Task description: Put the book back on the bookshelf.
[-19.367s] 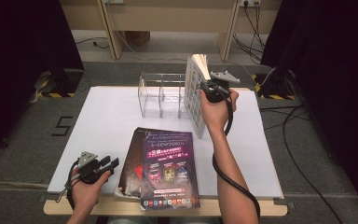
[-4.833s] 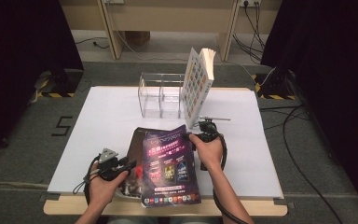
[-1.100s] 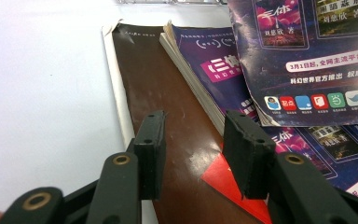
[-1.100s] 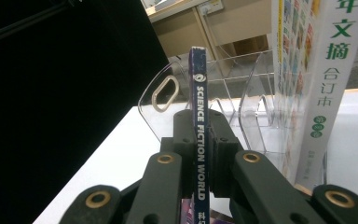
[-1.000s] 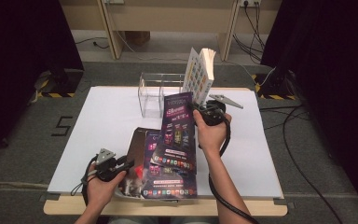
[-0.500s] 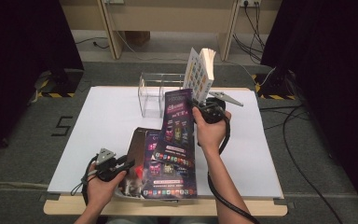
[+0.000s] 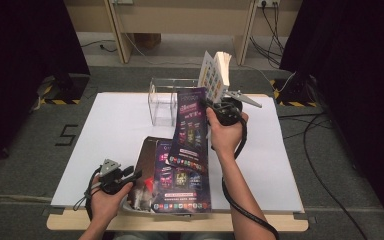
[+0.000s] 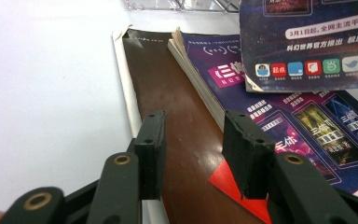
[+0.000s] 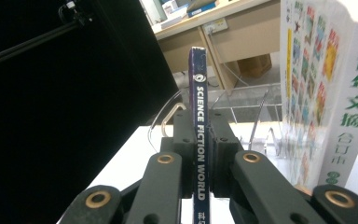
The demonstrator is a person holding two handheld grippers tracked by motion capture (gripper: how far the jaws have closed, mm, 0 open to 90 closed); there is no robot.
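Observation:
My right gripper [image 7: 213, 108] is shut on the spine of a purple "Science Fiction World" magazine [image 7: 190, 130], which it holds upright above the table just in front of a clear rack [image 7: 162, 100]. In the right gripper view the spine [image 9: 199, 116] stands between the closed jaws. A thick colourful book [image 7: 214, 75] stands in the rack's right end. My left gripper [image 7: 134, 175] is open at the left edge of the magazine stack [image 7: 180, 187]. In the left gripper view its jaws [image 8: 193, 154] straddle the brown cover [image 8: 177, 107] of the bottom magazine.
A white mat [image 7: 105, 135] covers the table, with bare room left of the stack and right of my right forearm. Desk legs and cables lie beyond the table's far edge. The rack's wire dividers [image 9: 261, 121] stand left of the colourful book [image 9: 326, 93].
My right gripper has carried the upright magazine a little farther from me, toward the rack. The left gripper has stayed at the stack's left edge.

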